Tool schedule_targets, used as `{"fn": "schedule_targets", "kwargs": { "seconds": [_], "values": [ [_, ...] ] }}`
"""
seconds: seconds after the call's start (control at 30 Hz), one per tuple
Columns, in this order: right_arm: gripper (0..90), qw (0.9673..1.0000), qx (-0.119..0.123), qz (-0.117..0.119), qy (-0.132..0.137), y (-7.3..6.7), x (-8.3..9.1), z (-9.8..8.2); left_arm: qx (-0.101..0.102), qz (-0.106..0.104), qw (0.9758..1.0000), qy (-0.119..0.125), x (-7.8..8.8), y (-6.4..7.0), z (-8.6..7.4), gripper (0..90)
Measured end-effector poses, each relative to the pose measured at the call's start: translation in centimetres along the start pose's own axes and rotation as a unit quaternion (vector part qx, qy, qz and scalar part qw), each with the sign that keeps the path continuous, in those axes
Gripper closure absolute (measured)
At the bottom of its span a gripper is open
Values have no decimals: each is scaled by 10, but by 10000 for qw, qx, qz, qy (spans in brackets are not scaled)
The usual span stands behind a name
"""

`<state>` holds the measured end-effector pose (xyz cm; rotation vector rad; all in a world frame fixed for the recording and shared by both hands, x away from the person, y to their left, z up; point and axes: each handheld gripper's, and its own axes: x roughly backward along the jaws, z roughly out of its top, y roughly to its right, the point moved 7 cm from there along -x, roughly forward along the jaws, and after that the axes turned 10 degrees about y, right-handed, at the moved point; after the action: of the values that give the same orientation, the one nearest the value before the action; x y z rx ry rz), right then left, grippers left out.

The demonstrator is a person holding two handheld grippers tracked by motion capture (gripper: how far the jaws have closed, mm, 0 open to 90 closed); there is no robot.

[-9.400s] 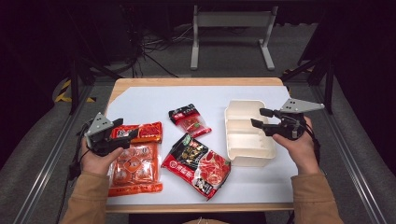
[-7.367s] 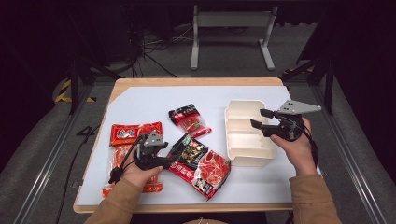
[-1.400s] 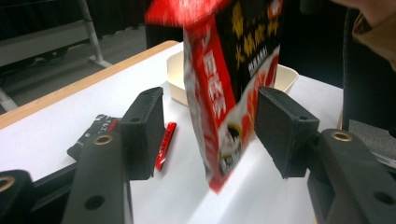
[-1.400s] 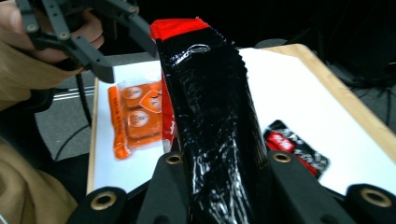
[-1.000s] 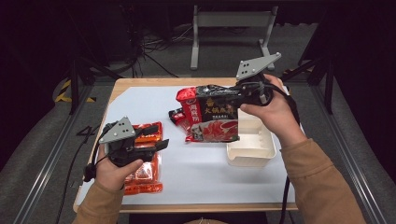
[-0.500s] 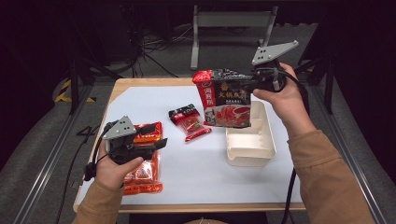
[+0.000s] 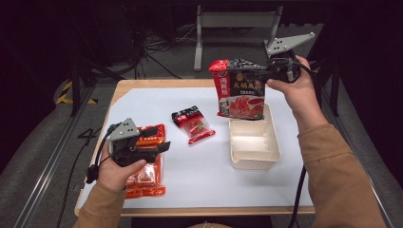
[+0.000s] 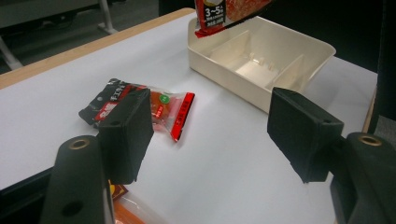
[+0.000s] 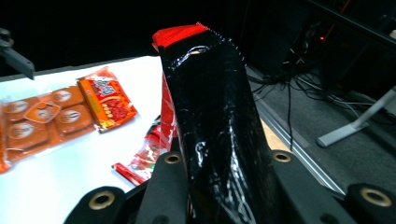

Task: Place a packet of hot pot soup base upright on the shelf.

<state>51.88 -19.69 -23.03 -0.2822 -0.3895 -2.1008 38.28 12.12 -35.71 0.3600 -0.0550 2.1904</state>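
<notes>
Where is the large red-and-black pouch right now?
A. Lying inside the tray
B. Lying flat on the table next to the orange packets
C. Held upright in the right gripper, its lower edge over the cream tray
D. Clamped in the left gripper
C: the right gripper pinches the large pouch at its top, and it hangs upright over the far end of the cream tray.

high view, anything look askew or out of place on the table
Nothing spilled or damaged. The big red pouch hangs upright from the right gripper, its bottom edge just over the cream tray. The small packet lies slanted on the white mat, apart from the tray.
</notes>
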Motion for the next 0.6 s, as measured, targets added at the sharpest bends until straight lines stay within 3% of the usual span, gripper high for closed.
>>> {"fn": "schedule_targets", "kwargs": {
  "seconds": [0.37,0.6],
  "values": [
    [773,9997,-49,-248,-15,28,4,-15,30,26,10000,-11,-2,-3,-2,301],
    [772,9997,29,-248,25,41,1,-27,95,27,9999,-52,-2,-6,-4,291]
  ]
}}
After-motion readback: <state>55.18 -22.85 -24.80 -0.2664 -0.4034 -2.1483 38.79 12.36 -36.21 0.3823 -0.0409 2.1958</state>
